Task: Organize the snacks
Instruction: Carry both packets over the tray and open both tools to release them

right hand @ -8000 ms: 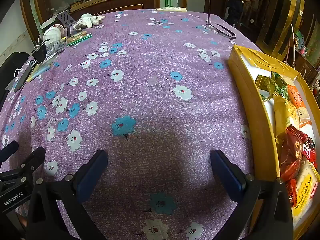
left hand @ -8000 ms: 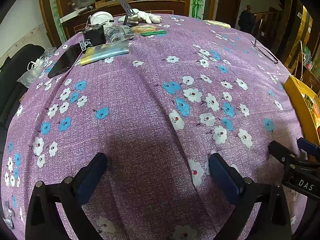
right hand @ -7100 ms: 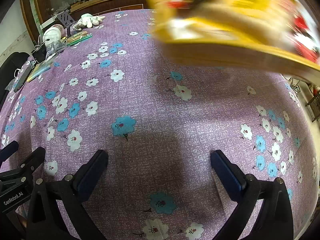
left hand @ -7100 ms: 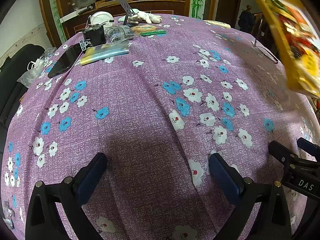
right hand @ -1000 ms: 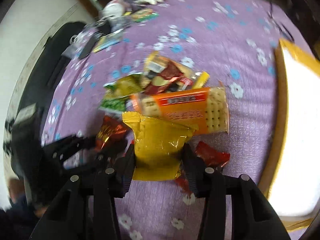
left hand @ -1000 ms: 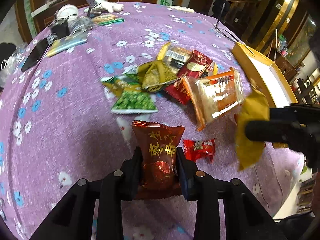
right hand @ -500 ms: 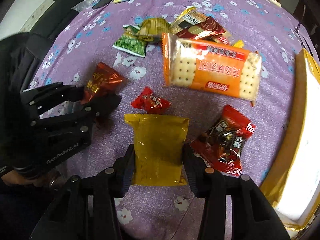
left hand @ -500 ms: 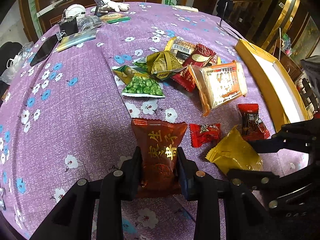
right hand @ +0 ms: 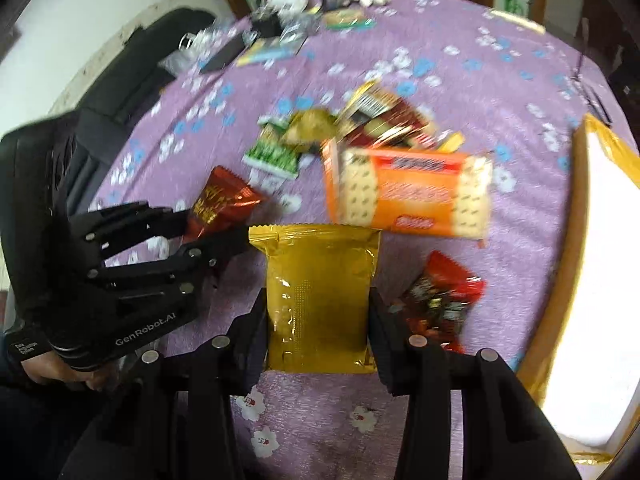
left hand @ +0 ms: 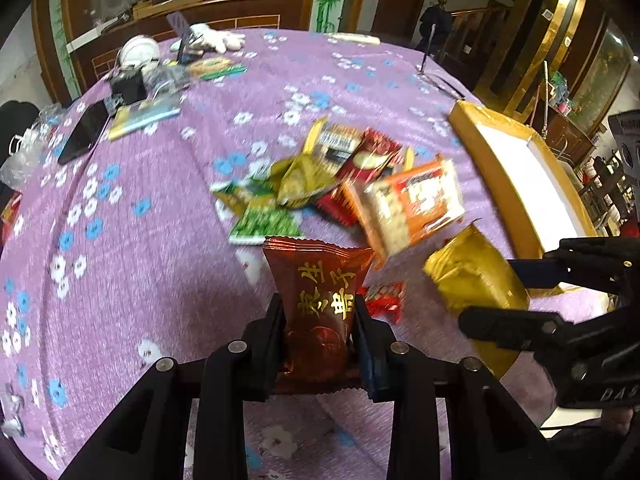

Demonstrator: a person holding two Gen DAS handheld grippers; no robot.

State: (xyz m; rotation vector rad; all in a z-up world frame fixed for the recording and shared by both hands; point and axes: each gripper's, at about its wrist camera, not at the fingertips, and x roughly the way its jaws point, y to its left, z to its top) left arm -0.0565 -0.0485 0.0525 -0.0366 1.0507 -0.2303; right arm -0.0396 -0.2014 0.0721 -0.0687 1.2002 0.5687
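Note:
My left gripper (left hand: 318, 332) is shut on a dark red snack packet (left hand: 320, 292) with gold characters, held above the purple flowered tablecloth. It also shows in the right wrist view (right hand: 218, 204). My right gripper (right hand: 318, 320) is shut on a gold foil packet (right hand: 320, 292), which shows in the left wrist view (left hand: 472, 276) too. A pile of snacks lies ahead: an orange cracker pack (left hand: 412, 200), a green pea packet (left hand: 264, 222), an olive-gold packet (left hand: 304, 180), and red packets (right hand: 440, 296). The empty yellow box (left hand: 492, 160) stands at the right.
At the table's far left lie a black phone (left hand: 82, 132), a yellow-green booklet (left hand: 144, 114), a white bowl (left hand: 138, 50) and white gloves (left hand: 218, 40). A black chair (right hand: 132, 76) stands beside the table. Wooden cabinets line the back.
The yellow box was tipped out earlier, spilling the snacks. In the last second both grippers have lifted slightly with their packets held; the gold packet has risen off the cloth.

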